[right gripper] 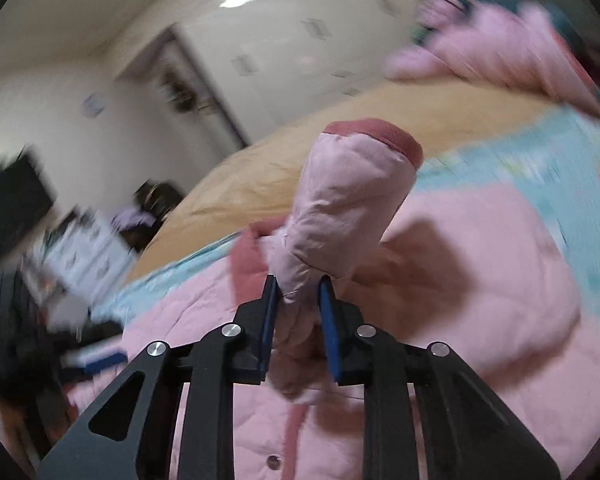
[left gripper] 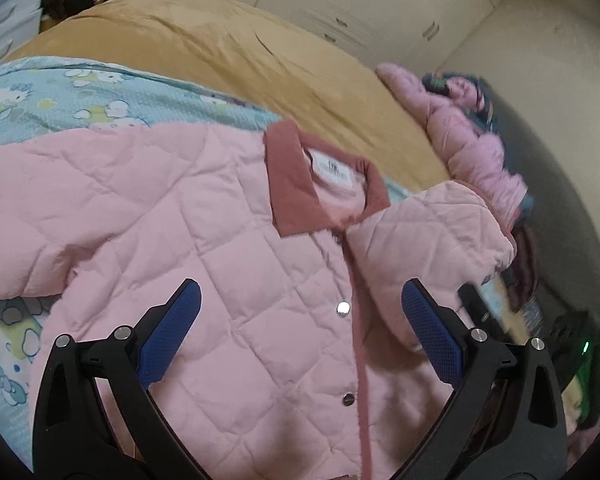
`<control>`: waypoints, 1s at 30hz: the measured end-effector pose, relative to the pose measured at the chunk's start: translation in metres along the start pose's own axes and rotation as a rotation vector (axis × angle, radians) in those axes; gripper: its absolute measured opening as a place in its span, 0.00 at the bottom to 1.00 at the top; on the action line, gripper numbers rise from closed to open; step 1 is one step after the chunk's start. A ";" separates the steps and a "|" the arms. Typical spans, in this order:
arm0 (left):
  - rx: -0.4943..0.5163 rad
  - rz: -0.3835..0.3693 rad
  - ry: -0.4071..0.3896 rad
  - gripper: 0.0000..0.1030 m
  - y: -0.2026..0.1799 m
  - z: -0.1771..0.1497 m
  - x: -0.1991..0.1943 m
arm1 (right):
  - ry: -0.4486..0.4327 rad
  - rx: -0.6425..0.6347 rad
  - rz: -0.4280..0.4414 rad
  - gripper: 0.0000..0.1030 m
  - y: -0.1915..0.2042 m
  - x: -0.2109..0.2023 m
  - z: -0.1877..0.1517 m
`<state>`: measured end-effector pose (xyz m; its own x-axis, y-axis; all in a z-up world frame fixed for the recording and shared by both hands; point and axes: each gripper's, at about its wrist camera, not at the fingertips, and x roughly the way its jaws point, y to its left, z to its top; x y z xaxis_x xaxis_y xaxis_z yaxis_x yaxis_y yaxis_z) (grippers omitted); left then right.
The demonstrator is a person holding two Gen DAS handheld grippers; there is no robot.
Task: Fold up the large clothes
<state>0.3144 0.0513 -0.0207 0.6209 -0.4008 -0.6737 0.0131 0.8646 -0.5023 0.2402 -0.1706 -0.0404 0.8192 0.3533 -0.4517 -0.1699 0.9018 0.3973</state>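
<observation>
A pink quilted jacket (left gripper: 180, 208) with a dusty-red collar (left gripper: 292, 176) and metal snaps lies front-up on the bed. My left gripper (left gripper: 300, 286) hovers over its snapped front placket, its jaws wide open with nothing between the blue pads. In the right wrist view my right gripper (right gripper: 297, 280) is shut on the jacket's sleeve (right gripper: 356, 200). The fabric is bunched between the pads, and the sleeve stands up with its red cuff (right gripper: 388, 136) at the top. The jacket body (right gripper: 480, 280) spreads out below it.
The jacket rests on a light blue cartoon-print sheet (left gripper: 60, 96) over a tan blanket (left gripper: 240, 52). A pile of other clothes with a pink puffer coat (left gripper: 460, 132) sits at the bed's far right. White wardrobe doors (left gripper: 340, 0) stand behind. Clutter lies off the bed's left side (right gripper: 60, 248).
</observation>
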 end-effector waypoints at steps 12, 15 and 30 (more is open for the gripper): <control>-0.170 -0.070 -0.013 0.91 0.048 0.016 -0.010 | 0.307 -0.285 0.105 0.18 0.066 0.050 -0.059; -0.187 -0.077 0.015 0.91 0.053 0.013 -0.003 | 0.373 -0.305 0.112 0.15 0.073 0.062 -0.074; -0.151 -0.065 0.158 0.90 0.050 -0.018 0.057 | 0.228 -0.127 0.016 0.38 -0.002 0.010 0.015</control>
<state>0.3366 0.0661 -0.0940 0.4916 -0.5068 -0.7082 -0.0757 0.7853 -0.6145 0.2572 -0.1723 -0.0337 0.6737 0.4020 -0.6202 -0.2610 0.9145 0.3092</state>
